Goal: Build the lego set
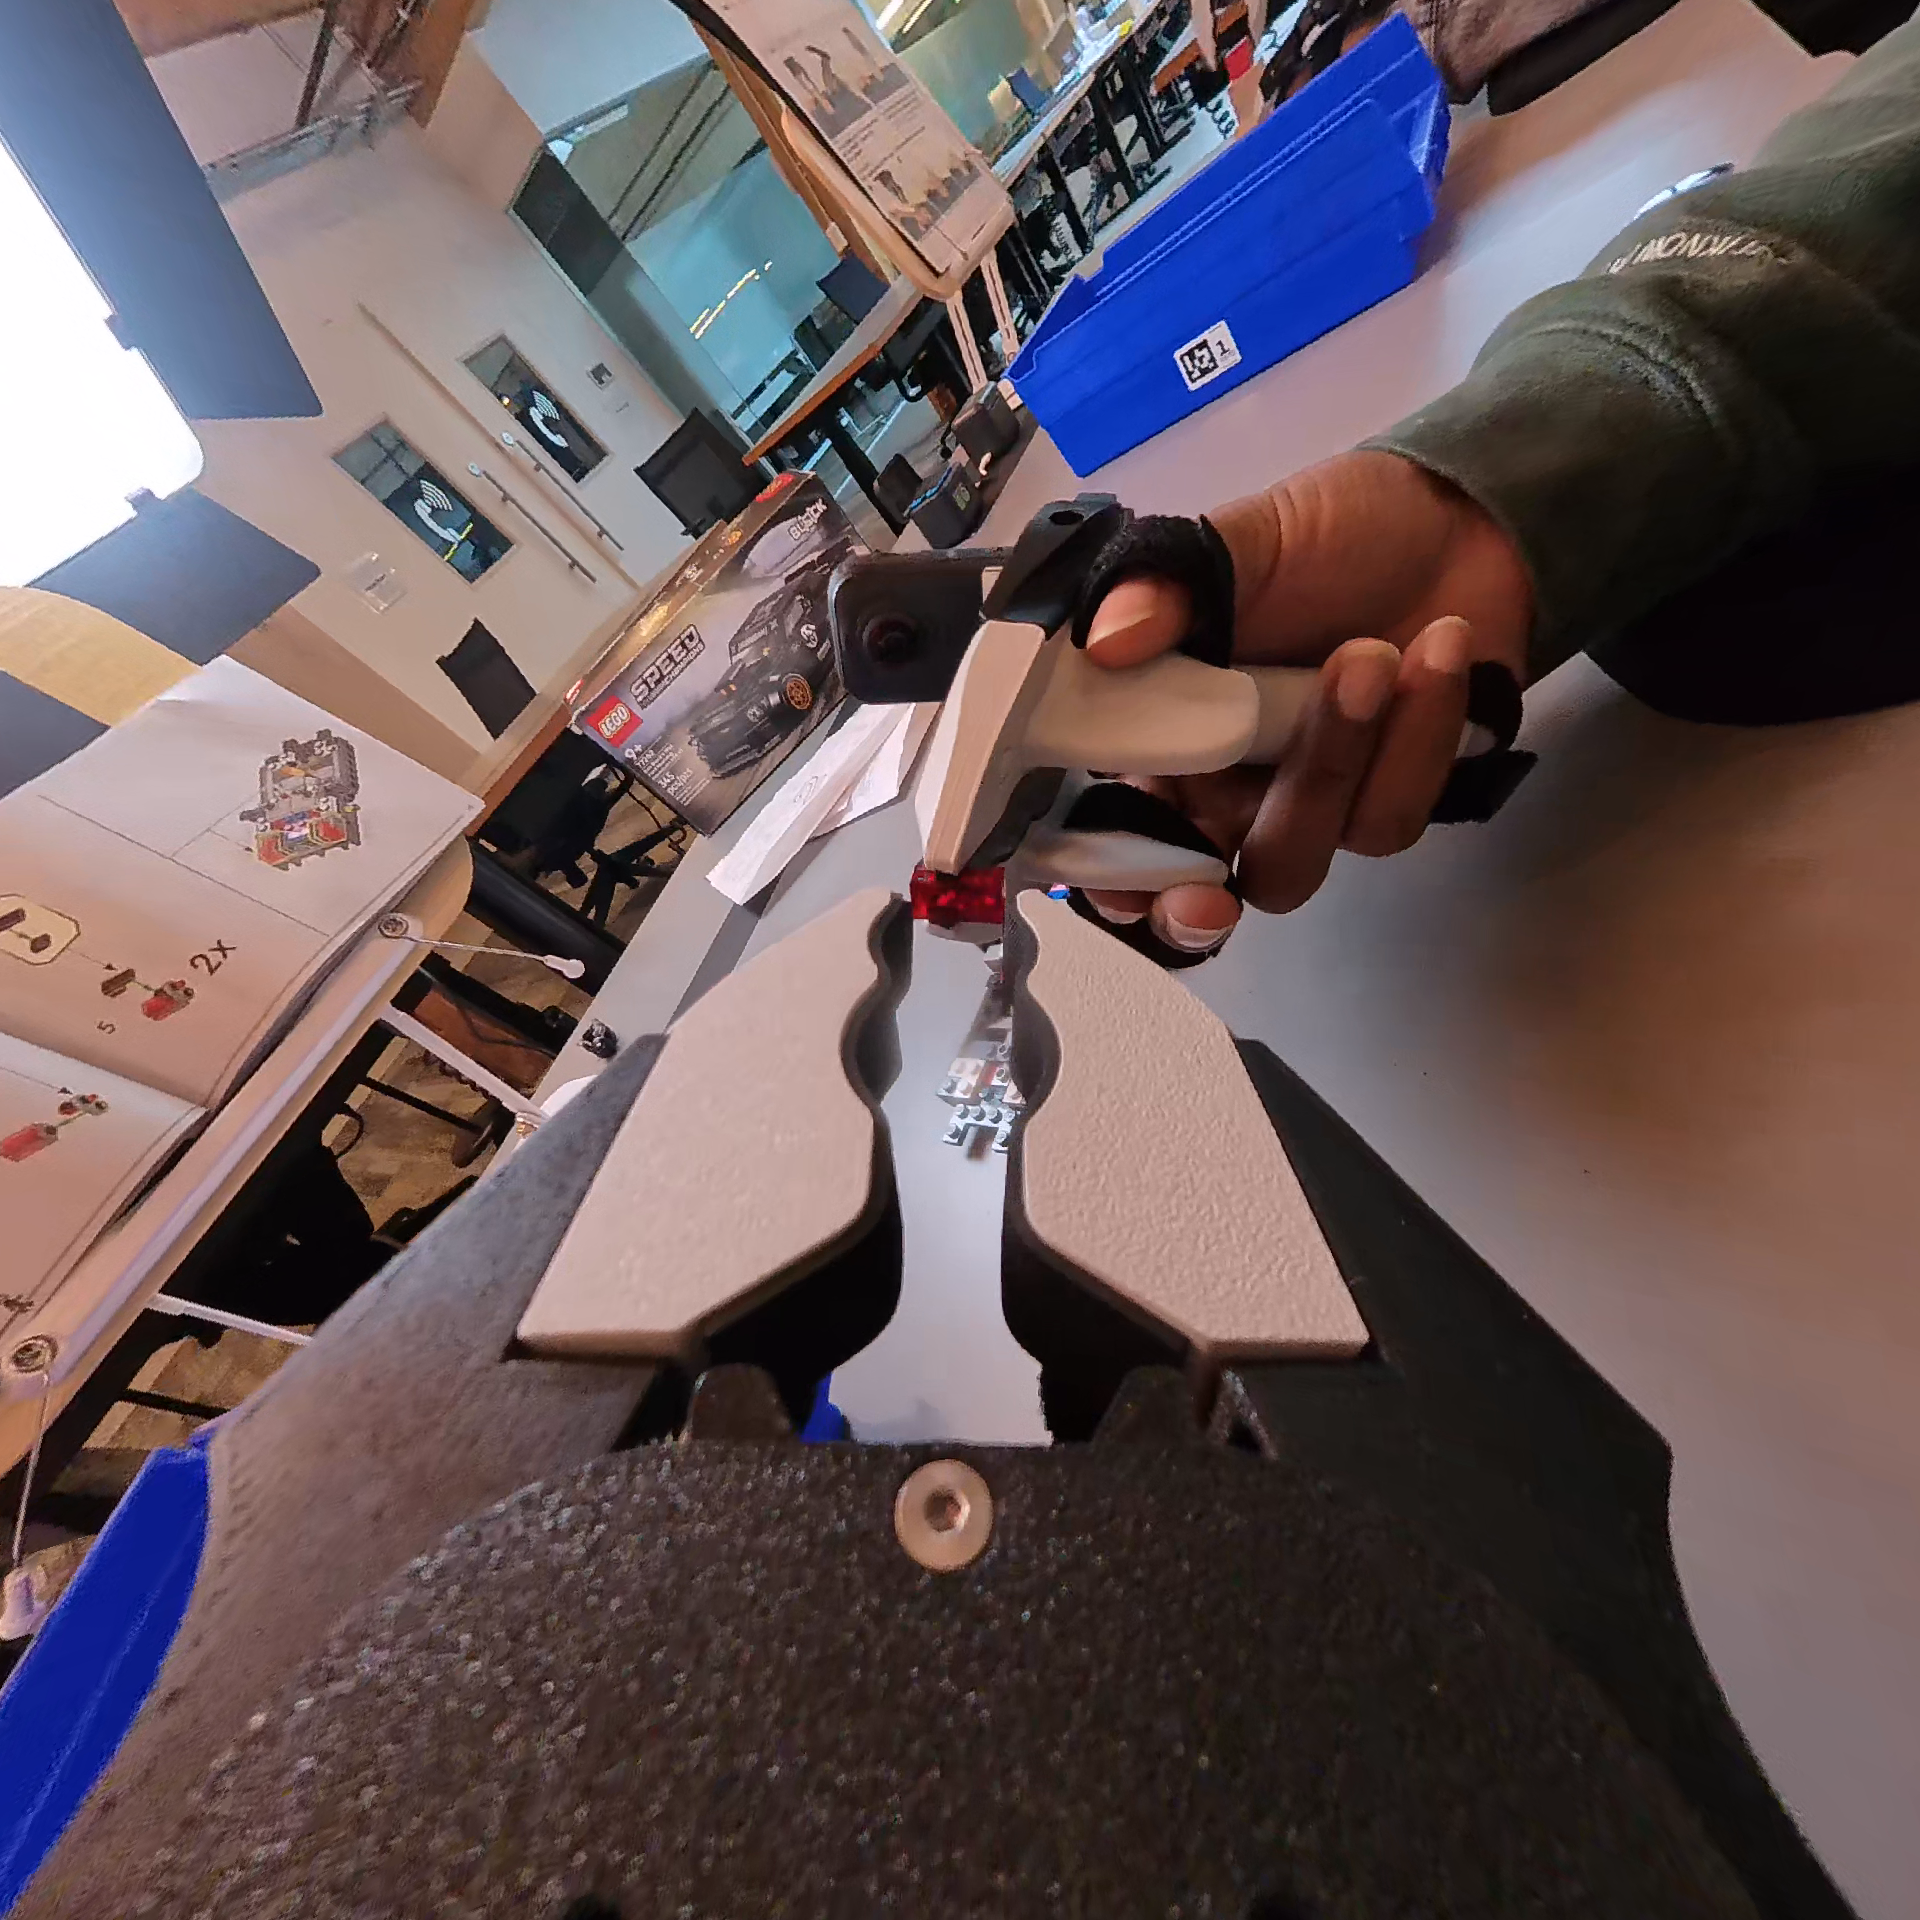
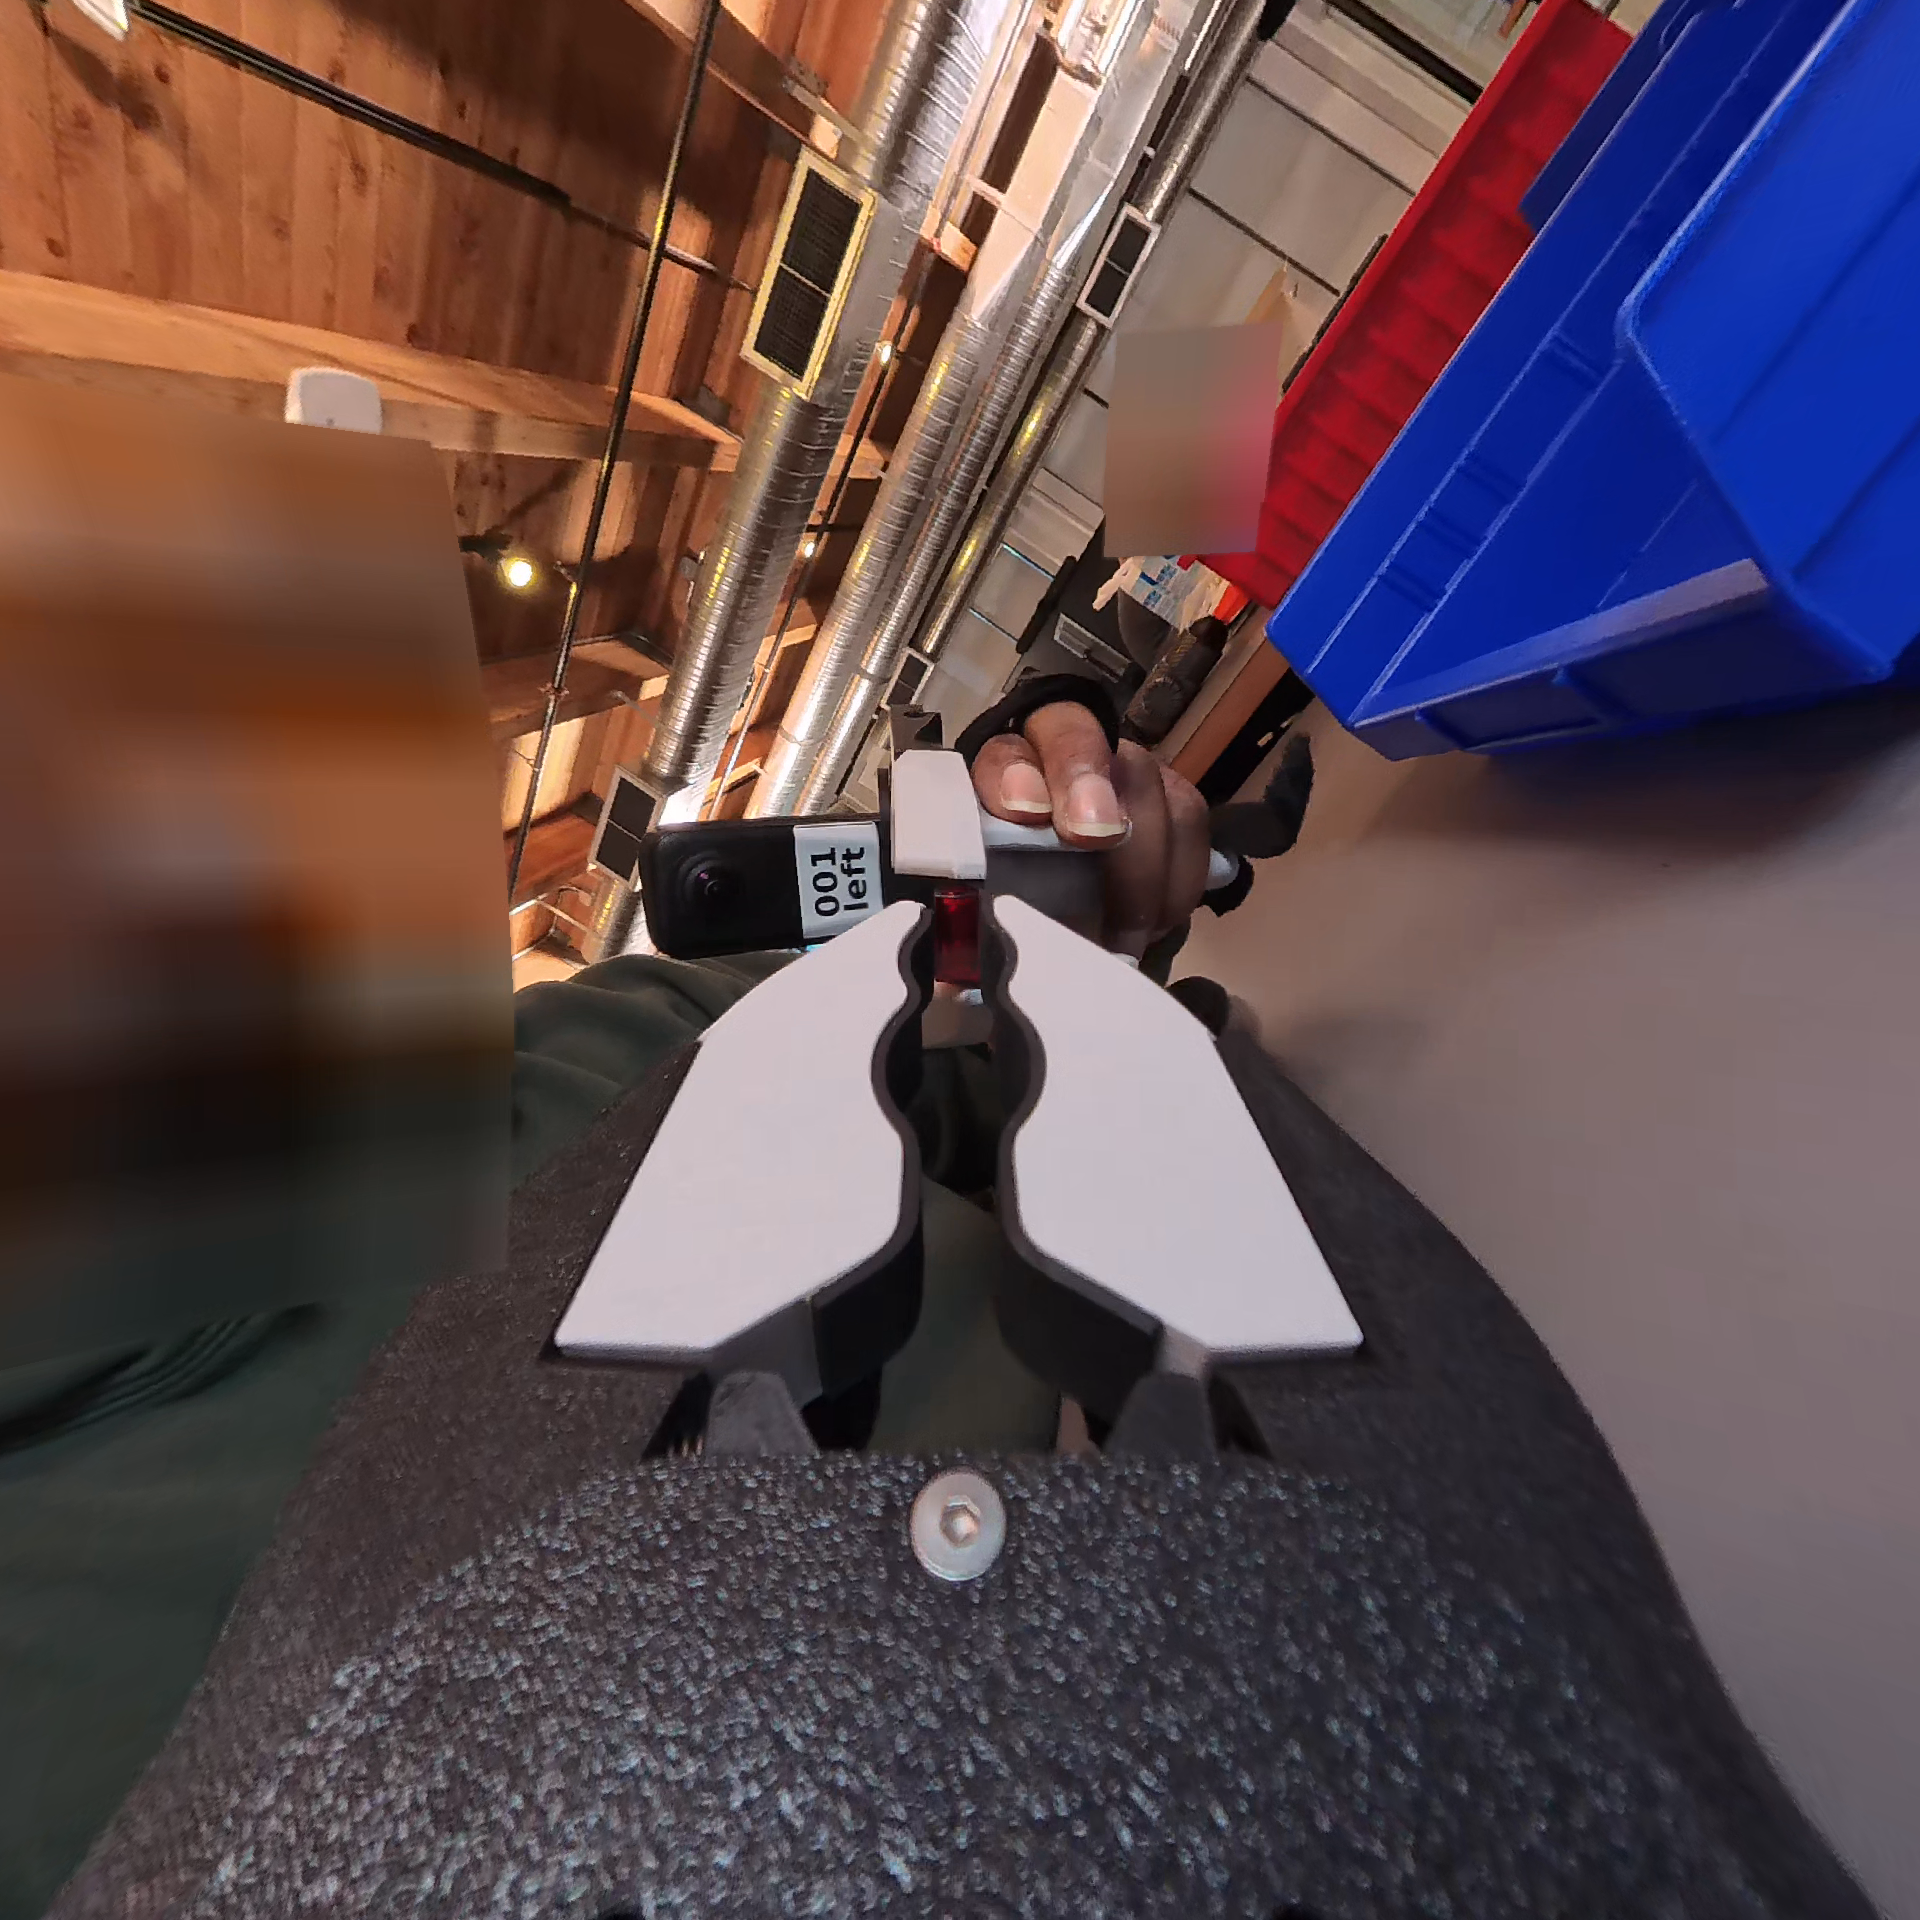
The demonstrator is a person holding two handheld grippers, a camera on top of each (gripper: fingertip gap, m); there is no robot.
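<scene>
Meeting tip to tip, both tools pinch 1 red brick point(image 1: 957, 902): left tool point(image 1: 957, 914) and right tool point(image 2: 957, 914) clamped on it.

Both cams sit just behind their own fingers, rolled sideways, very close in. Left wrist view looks low across the grey table point(image 1: 1558, 1143) toward the other gripper; right wrist view faces back, tilted up at the ceiling. Shared: a red brick point(image 1: 956, 896) point(image 2: 954, 935), probably translucent.

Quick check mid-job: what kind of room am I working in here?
Probably a shared workshop or lab in an office-type building. A grey worktable carries blue storage bins and an open building-brick instruction booklet, rows of desks stand behind, and bare ducts run under a wooden ceiling.
</scene>
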